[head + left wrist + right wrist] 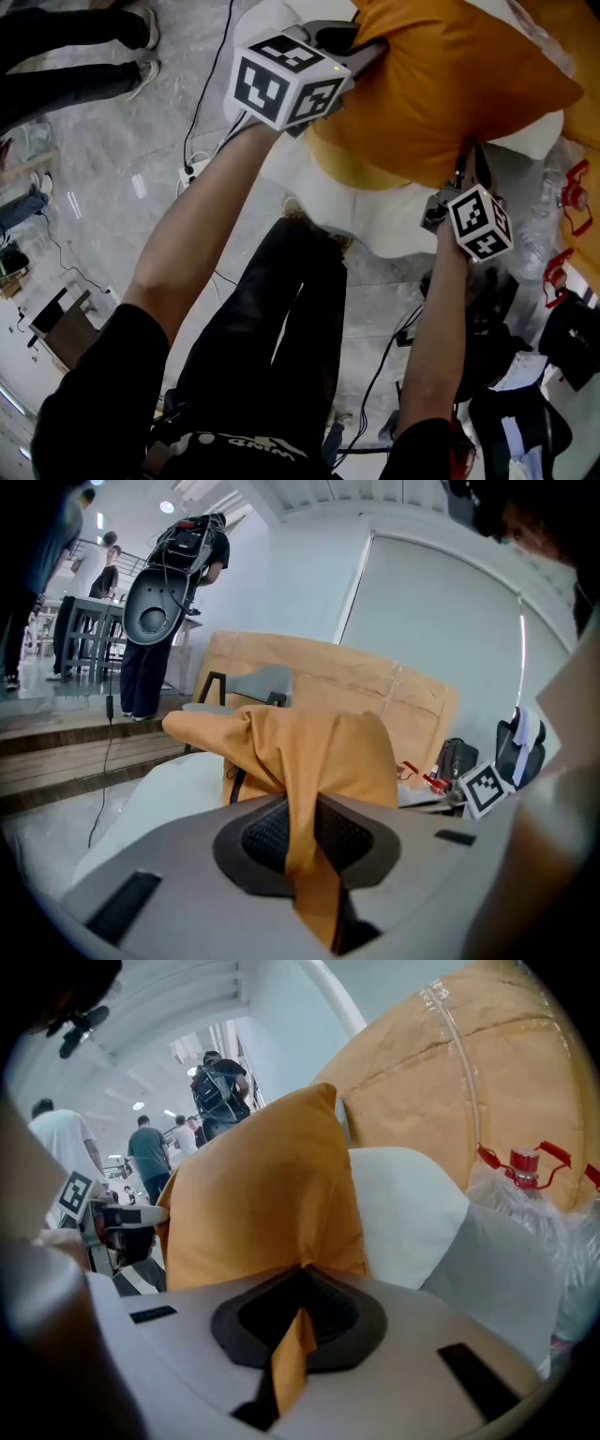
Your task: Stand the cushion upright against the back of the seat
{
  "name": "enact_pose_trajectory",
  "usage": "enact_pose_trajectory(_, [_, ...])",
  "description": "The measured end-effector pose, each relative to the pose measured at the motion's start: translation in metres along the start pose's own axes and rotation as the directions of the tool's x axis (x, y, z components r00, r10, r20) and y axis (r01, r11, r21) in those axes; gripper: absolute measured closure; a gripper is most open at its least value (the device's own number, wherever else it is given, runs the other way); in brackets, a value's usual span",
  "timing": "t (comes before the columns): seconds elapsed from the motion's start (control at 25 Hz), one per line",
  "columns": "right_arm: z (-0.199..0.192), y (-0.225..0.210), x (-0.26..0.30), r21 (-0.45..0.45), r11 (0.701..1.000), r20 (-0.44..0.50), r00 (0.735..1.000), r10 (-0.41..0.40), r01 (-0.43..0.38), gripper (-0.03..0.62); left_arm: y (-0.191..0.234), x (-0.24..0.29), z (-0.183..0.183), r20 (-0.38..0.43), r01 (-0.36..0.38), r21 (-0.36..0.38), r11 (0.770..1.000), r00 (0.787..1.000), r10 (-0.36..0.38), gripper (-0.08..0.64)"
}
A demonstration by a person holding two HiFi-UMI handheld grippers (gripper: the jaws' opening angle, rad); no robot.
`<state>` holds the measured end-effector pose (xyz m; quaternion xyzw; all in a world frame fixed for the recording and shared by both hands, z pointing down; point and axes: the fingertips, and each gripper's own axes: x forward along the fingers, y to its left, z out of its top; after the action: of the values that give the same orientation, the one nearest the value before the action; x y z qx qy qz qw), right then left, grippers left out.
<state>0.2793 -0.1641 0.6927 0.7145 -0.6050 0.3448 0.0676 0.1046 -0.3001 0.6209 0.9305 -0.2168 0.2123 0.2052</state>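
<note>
I hold the orange cushion by two spots, one in each pair of jaws. My left gripper has its jaws closed on a bunched fold of cloth at the cushion's left corner. In the left gripper view, that fold runs down between the two dark pads and hangs out below them. My right gripper has its jaws shut tight on a thin pinch of cloth at the cushion's near edge, close to the right corner, and a small orange tab shows between its pads.

The cushion sits over the white seat, covering most of it, with bare white showing along the seat's front edge and at its right end. In the right gripper view the cushion rises steeply with one corner pointing up, and a white padded part of the seat is just beside it on the right. I cannot tell whether it leans on the seat's back.

A large shape wrapped in brown paper stands behind the seat. A red-capped bottle in clear plastic is at the seat's right end. Cables trail across the grey floor
</note>
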Motion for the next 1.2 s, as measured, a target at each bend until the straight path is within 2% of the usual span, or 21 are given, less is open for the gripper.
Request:
enact_pose_trajectory(0.12, [-0.002,-0.011,0.002,0.002,0.999,-0.014,0.999,-0.051,0.051,0.568,0.0,0.006,0.003,0.01,-0.009,0.007,1.0,1.0,0.009,0.455])
enact_pose_trajectory(0.24, [-0.001,-0.015,0.003,-0.064,0.994,-0.039,0.995,-0.096,0.094,0.545,0.008,0.007,0.004,0.018,-0.046,0.001,0.999,0.999,0.046,0.375])
enact_pose_trajectory(0.32, [0.0,-0.017,0.003,-0.088,0.989,-0.039,0.992,-0.12,0.116,0.489,0.014,0.004,0.004,0.026,-0.079,0.006,0.997,0.997,0.079,0.332])
enact_pose_trajectory(0.4, [0.0,-0.023,0.001,-0.08,0.987,-0.028,0.989,-0.143,0.14,0.4,0.019,0.001,0.003,0.044,-0.107,-0.001,0.994,0.993,0.107,0.297])
enact_pose_trajectory(0.48, [-0.003,-0.026,-0.002,-0.072,0.987,-0.026,0.989,-0.146,0.144,0.341,0.021,-0.003,-0.003,0.058,-0.114,-0.021,0.993,0.992,0.115,0.266])
enact_pose_trajectory(0.52, [-0.006,-0.026,-0.003,-0.075,0.988,-0.031,0.99,-0.141,0.138,0.328,0.021,-0.004,-0.009,0.053,-0.115,-0.029,0.993,0.992,0.116,0.225])
enact_pose_trajectory(0.56, [-0.009,-0.024,-0.004,-0.082,0.988,-0.037,0.99,-0.133,0.13,0.325,0.021,-0.005,-0.015,0.041,-0.116,-0.031,0.993,0.992,0.117,0.196])
enact_pose_trajectory(0.68, [-0.015,-0.016,-0.008,-0.103,0.989,-0.052,0.993,-0.107,0.102,0.325,0.015,-0.008,-0.032,0.005,-0.108,-0.036,0.993,0.994,0.108,0.184])
enact_pose_trajectory(0.72, [-0.016,-0.012,-0.01,-0.112,0.99,-0.058,0.994,-0.096,0.09,0.325,0.011,-0.01,-0.036,-0.003,-0.101,-0.038,0.994,0.995,0.101,0.186])
enact_pose_trajectory(0.76, [-0.018,-0.007,-0.012,-0.124,0.989,-0.063,0.994,-0.084,0.076,0.344,0.007,-0.012,-0.039,-0.008,-0.097,-0.035,0.995,0.995,0.097,0.219])
enact_pose_trajectory(0.8, [-0.018,-0.002,-0.014,-0.138,0.988,-0.065,0.995,-0.073,0.063,0.385,0.003,-0.016,-0.041,-0.01,-0.099,-0.023,0.995,0.995,0.099,0.338])
enact_pose_trajectory(0.84, [-0.018,0.002,-0.017,-0.151,0.987,-0.063,0.996,-0.062,0.052,0.471,-0.001,-0.019,-0.042,-0.009,-0.103,-0.006,0.995,0.995,0.103,0.481])
enact_pose_trajectory(0.88, [-0.017,0.007,-0.021,-0.157,0.987,-0.058,0.997,-0.048,0.039,0.531,-0.006,-0.022,-0.043,-0.006,-0.098,0.006,0.995,0.995,0.098,0.554])
enact_pose_trajectory(0.92, [-0.015,0.013,-0.024,-0.155,0.988,-0.051,0.998,-0.026,0.018,0.569,-0.011,-0.024,-0.043,-0.003,-0.081,0.005,0.997,0.997,0.081,0.554])
enact_pose_trajectory(1.08, [-0.008,0.04,-0.035,-0.134,0.987,-0.029,0.996,0.085,-0.088,0.572,-0.032,-0.031,-0.04,0.011,-0.02,-0.035,0.999,1.0,0.02,0.554])
enact_pose_trajectory(1.2, [0.0,0.063,-0.059,-0.145,0.978,-0.012,0.988,0.151,-0.151,0.572,-0.051,-0.041,-0.038,0.002,0.008,-0.026,1.0,1.0,-0.008,0.554])
